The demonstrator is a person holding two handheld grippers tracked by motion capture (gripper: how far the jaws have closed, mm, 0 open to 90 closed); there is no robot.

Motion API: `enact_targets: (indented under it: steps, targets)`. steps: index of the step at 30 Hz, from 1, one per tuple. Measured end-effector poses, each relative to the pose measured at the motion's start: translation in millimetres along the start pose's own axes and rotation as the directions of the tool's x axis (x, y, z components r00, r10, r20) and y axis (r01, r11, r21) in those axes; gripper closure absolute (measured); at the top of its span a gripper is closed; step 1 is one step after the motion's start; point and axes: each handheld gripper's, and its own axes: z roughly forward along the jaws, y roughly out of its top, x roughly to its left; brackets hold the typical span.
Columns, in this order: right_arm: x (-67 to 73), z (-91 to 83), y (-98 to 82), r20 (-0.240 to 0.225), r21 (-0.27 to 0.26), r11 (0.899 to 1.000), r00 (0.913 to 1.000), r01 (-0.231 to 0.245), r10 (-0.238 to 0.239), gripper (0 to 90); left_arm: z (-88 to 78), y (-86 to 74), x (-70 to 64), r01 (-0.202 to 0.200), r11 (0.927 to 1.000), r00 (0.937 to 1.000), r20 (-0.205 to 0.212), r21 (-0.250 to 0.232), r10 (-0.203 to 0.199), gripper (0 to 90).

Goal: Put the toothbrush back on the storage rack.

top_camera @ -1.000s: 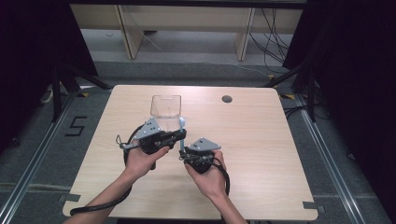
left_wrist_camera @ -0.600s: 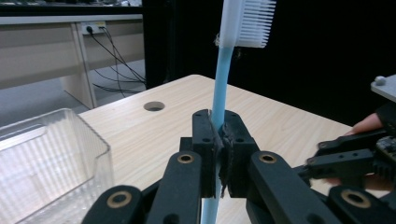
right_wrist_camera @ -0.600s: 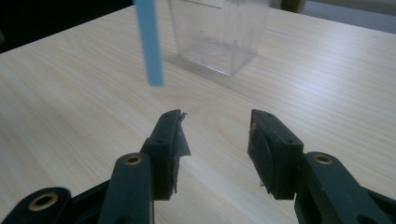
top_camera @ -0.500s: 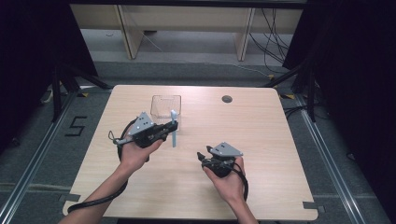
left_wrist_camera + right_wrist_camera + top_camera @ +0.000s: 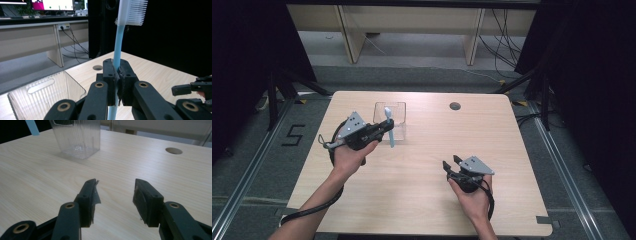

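Observation:
A light-blue toothbrush (image 5: 389, 127) with a white bristle head stands upright in my left gripper (image 5: 386, 131), which is shut on its handle just in front of a clear plastic container (image 5: 396, 116). In the left gripper view the pads clamp the toothbrush (image 5: 118, 40) at mid-handle, head up, and the container (image 5: 45, 92) lies lower left. My right gripper (image 5: 451, 163) is low over the table at the right front. Its jaws have just been opening and stand wide apart with nothing between the fingertips (image 5: 115, 195). The container (image 5: 77, 137) stands far ahead of it.
The wooden table (image 5: 422, 205) has a round cable hole (image 5: 455, 106) near its back edge. Bare tabletop lies between the two hands. Dark curtains and floor rails flank the table, and cables lie on the floor behind it.
My right gripper has let go beside the toothbrush, opened, and drawn back to the right and front. My left gripper has carried the toothbrush slightly left.

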Motion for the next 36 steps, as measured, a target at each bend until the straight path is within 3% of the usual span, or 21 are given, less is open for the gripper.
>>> enact_targets:
  steps: [1, 3, 5, 8, 9, 10, 13, 15, 18, 21, 26, 28, 30, 32, 33, 36]
  targets:
    - [-3.7, -0.3, -1.5, 0.001, -0.022, 1.000, 0.9999, 0.013, -0.013, 53.6, -0.2, 1.3, 0.9, -0.002, 1.0000, 1.0000, -0.002, -0.004, 0.002, 85.2]
    - [-6.4, -6.7, -5.5, 0.028, -0.021, 0.999, 0.9993, -0.025, 0.025, 53.6, -0.4, 4.3, 2.7, -0.004, 0.9999, 1.0000, -0.009, -0.013, 0.004, 85.2]
    - [-12.2, -8.4, -8.4, 0.038, -0.047, 0.999, 0.9993, 0.007, -0.006, 53.6, -0.8, 7.6, 4.7, -0.001, 0.9997, 0.9999, -0.013, -0.024, 0.001, 85.2]
    - [-13.3, -12.6, -12.5, 0.055, -0.048, 0.999, 0.9983, -0.019, 0.022, 53.4, -1.4, 13.1, 7.6, -0.004, 0.9992, 0.9998, -0.022, -0.040, 0.003, 85.2]
    - [-15.0, -12.8, -13.2, 0.068, -0.061, 0.998, 0.9977, 0.010, -0.006, 53.4, -1.4, 15.6, 8.6, -0.006, 0.9991, 0.9996, -0.027, -0.043, 0.005, 85.2]
    - [-14.2, -11.7, -14.6, 0.051, -0.068, 0.998, 0.9986, -0.010, 0.013, 53.2, -1.5, 17.1, 9.6, -0.012, 0.9990, 0.9995, -0.028, -0.043, 0.011, 85.2]
    - [-15.1, -12.0, -15.5, 0.056, -0.071, 0.997, 0.9984, 0.003, 0.001, 52.7, -0.9, 22.5, 12.8, -0.016, 0.9985, 0.9992, -0.037, -0.052, 0.014, 85.2]
    - [-14.2, -11.7, -16.1, 0.056, -0.077, 0.997, 0.9983, -0.013, 0.018, 52.6, -0.3, 25.1, 15.4, -0.019, 0.9982, 0.9989, -0.045, -0.057, 0.016, 85.2]
    - [-16.3, -11.8, -16.3, 0.073, -0.093, 0.996, 0.9973, 0.013, -0.006, 52.7, 0.6, 27.1, 19.6, -0.018, 0.9980, 0.9983, -0.057, -0.061, 0.015, 85.2]
    - [-14.2, -12.2, -17.0, 0.070, -0.098, 0.995, 0.9971, -0.021, 0.028, 52.7, 2.1, 27.2, 24.4, -0.018, 0.9977, 0.9976, -0.067, -0.065, 0.014, 85.2]
    - [-17.1, -12.9, -17.6, 0.088, -0.099, 0.995, 0.9961, 0.013, -0.004, 52.7, 3.0, 27.1, 32.8, -0.022, 0.9972, 0.9959, -0.089, -0.071, 0.016, 85.1]
    - [-13.0, -13.2, -18.6, 0.083, -0.082, 0.995, 0.9950, -0.048, 0.055, 52.7, 3.6, 27.2, 36.3, -0.026, 0.9970, 0.9951, -0.097, -0.073, 0.019, 85.1]
    - [-15.8, -11.6, -18.9, 0.088, -0.099, 0.995, 0.9961, 0.003, 0.006, 52.7, 4.1, 27.6, 39.5, -0.030, 0.9966, 0.9944, -0.104, -0.076, 0.022, 85.2]
    - [-13.7, -11.8, -18.7, 0.075, -0.094, 0.995, 0.9968, -0.021, 0.029, 52.7, 5.0, 28.4, 42.5, -0.031, 0.9960, 0.9938, -0.109, -0.084, 0.021, 85.1]
    - [-14.5, -11.1, -18.8, 0.080, -0.105, 0.994, 0.9967, -0.004, 0.012, 52.7, 5.3, 29.0, 44.3, -0.034, 0.9958, 0.9932, -0.113, -0.085, 0.025, 85.1]
    - [-14.3, -11.5, -18.9, 0.076, -0.099, 0.995, 0.9969, -0.012, 0.019, 52.6, 7.5, 30.4, 48.6, -0.034, 0.9950, 0.9919, -0.125, -0.094, 0.023, 85.1]
